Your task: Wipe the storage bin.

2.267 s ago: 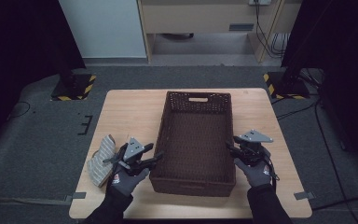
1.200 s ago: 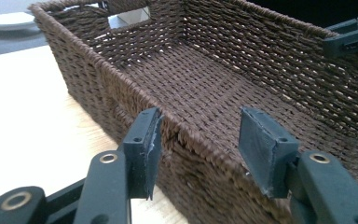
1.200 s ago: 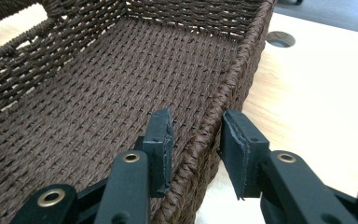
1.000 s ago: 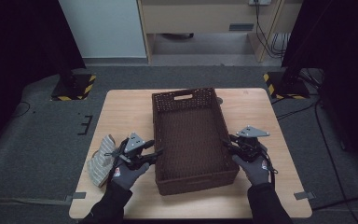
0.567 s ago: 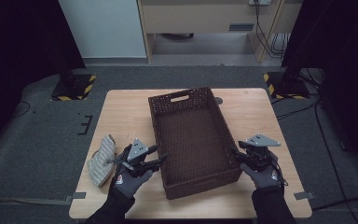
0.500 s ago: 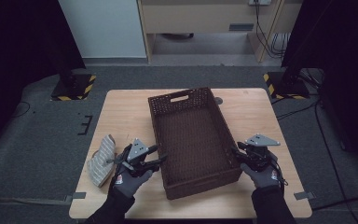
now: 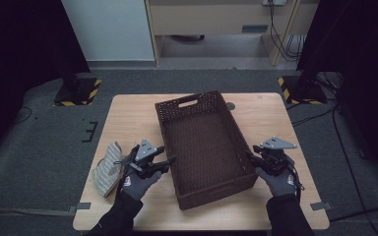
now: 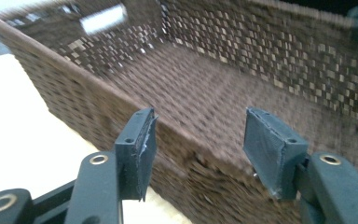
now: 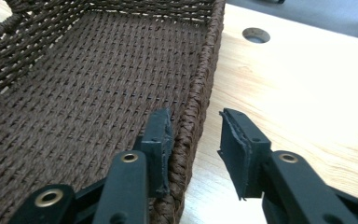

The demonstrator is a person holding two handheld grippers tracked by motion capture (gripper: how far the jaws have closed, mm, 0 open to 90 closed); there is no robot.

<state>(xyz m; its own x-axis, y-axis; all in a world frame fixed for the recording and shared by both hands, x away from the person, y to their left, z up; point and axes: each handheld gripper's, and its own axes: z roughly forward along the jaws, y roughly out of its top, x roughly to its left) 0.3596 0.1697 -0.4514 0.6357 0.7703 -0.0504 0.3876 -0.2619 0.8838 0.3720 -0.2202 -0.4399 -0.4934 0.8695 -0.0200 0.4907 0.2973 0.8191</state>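
A dark brown woven basket (image 7: 189,104) lies slanted on the wooden table (image 7: 128,118) with nothing inside it. My left gripper (image 7: 166,155) is at its left long side. In the left gripper view the jaws (image 8: 198,140) stand wide and have just been opening, with the basket rim (image 8: 74,70) just beyond them and no pad pressing on it. My right gripper (image 7: 252,158) is at the right long side. Its jaws (image 9: 196,123) straddle the rim (image 9: 205,79) and have just been opening: the inner pad (image 9: 161,140) lies against the weave, the outer one stands off.
A folded striped cloth (image 7: 107,167) lies on the table left of my left hand. A round hole (image 7: 230,105) in the tabletop sits just beyond the basket's far right corner. Dark floor, cables and stand bases surround the table.
The basket has turned, its far end swinging left, and now lies slanted. Both hands have drawn slightly nearer along its sides. The right jaws closed on the rim and then let go.
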